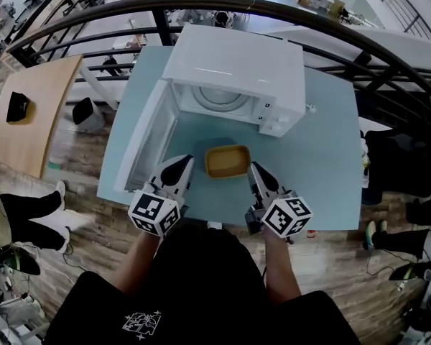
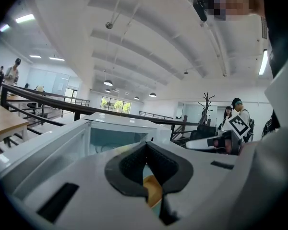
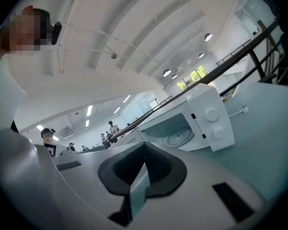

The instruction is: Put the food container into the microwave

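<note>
Two grippers, the left gripper (image 1: 180, 167) and the right gripper (image 1: 258, 172), both with jaws together and empty, flank a yellow food container (image 1: 227, 161) on the blue table (image 1: 330, 157), just near of the open microwave (image 1: 233, 70).

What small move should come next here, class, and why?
Probably open both grippers' jaws. The left gripper and right gripper flank the yellow food container with jaws together, and neither holds it. The container sits on the table before the microwave, whose door stands open.
</note>
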